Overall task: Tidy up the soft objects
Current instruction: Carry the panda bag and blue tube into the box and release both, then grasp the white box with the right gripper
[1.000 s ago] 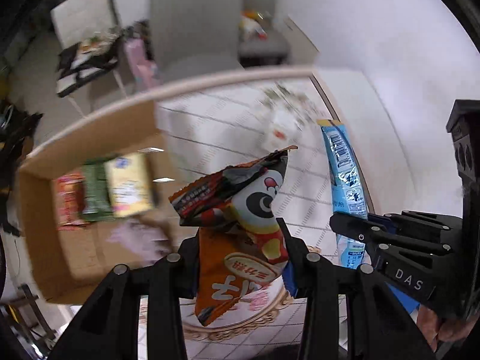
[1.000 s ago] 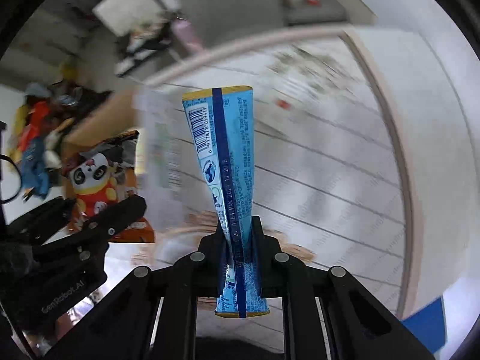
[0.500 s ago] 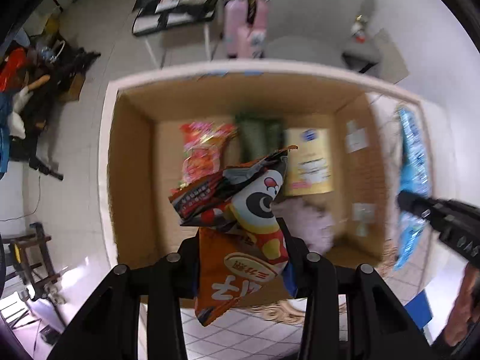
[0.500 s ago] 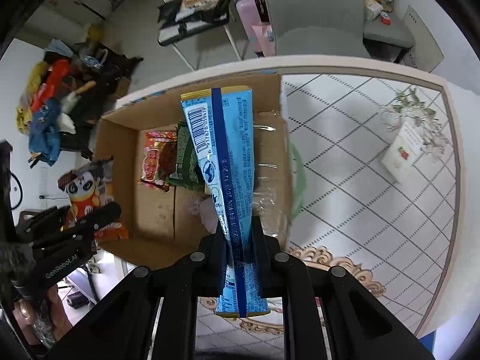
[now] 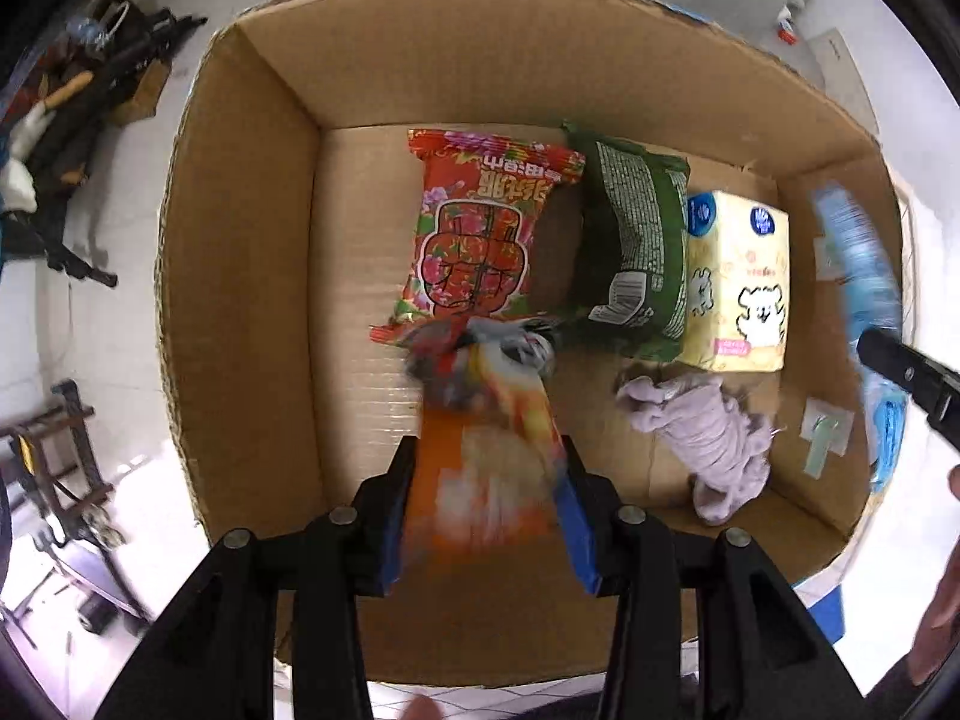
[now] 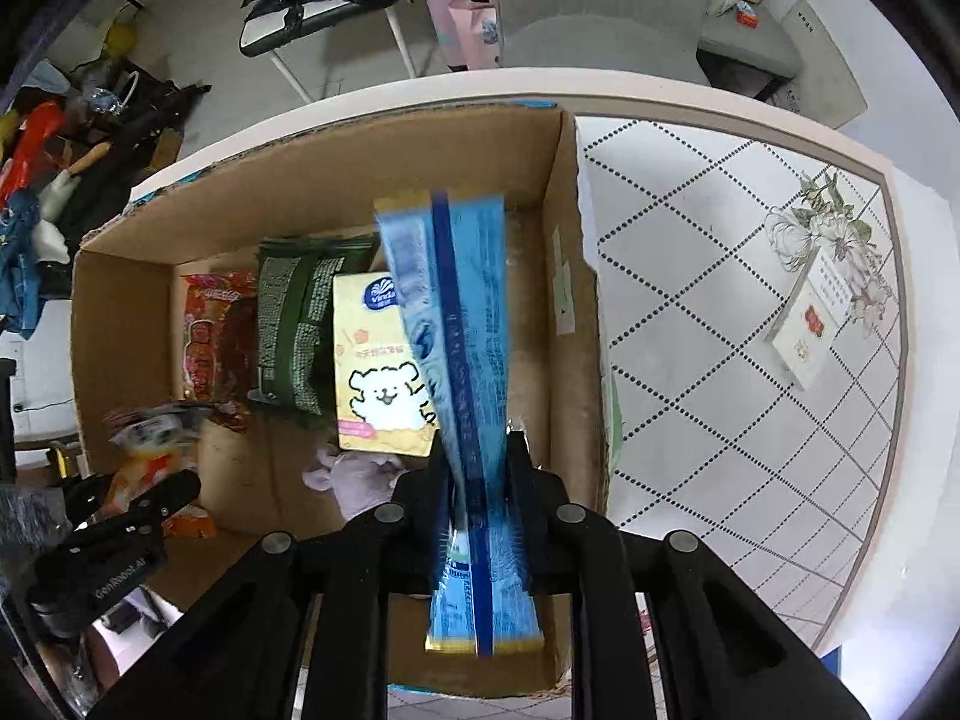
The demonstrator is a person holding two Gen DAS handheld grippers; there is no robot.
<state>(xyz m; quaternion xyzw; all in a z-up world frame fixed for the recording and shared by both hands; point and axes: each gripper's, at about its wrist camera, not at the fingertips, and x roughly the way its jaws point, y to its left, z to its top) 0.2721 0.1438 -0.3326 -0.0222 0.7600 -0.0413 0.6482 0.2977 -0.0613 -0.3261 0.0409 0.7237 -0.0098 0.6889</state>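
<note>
An open cardboard box [image 5: 252, 276] holds a red snack bag [image 5: 474, 228], a green bag [image 5: 636, 252], a yellow tissue pack [image 5: 738, 282] and a lilac cloth [image 5: 714, 444]. My left gripper [image 5: 486, 480] is shut on an orange panda snack bag [image 5: 486, 450], blurred, over the box's near side. My right gripper [image 6: 480, 474] is shut on a blue snack packet [image 6: 462, 360] over the box's right part [image 6: 564, 252]. The tissue pack [image 6: 378, 360], green bag [image 6: 294, 324] and left gripper [image 6: 138, 510] show in the right wrist view.
The box stands at the left end of a white tiled table [image 6: 720, 300] with a small white card [image 6: 810, 324] on it. Beyond are a grey chair [image 6: 600, 18], a pink case [image 6: 462, 6] and floor clutter [image 6: 54, 138].
Both grippers have swung left from over the table to over the box and lowered toward it, each still holding its packet. Both packets are now blurred with motion.
</note>
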